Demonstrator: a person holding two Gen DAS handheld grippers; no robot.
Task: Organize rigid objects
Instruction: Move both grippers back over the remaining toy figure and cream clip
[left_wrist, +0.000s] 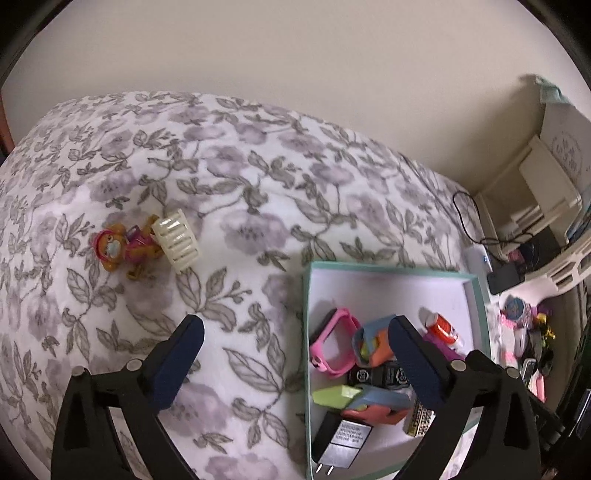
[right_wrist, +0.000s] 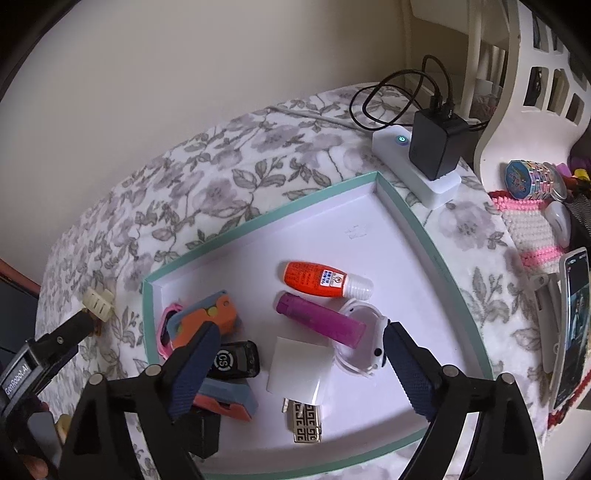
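Both claws gape wide and hold nothing: the left gripper (left_wrist: 295, 347) hangs over the box's (left_wrist: 480, 314) left rim, the right gripper (right_wrist: 299, 347) over the white charger (right_wrist: 295, 369) inside. A toy (left_wrist: 125, 251) and cream clip (left_wrist: 176, 240) lie touching on the blanket (left_wrist: 240, 184), far left of the box.

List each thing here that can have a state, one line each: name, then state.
left gripper: open, empty
right gripper: open, empty
teal box: lidless, partly filled
orange bottle: lying down, capped
power strip: light on
black charger: plugged in, cable attached
phone: screen lit
toy figure: outside box, on its side
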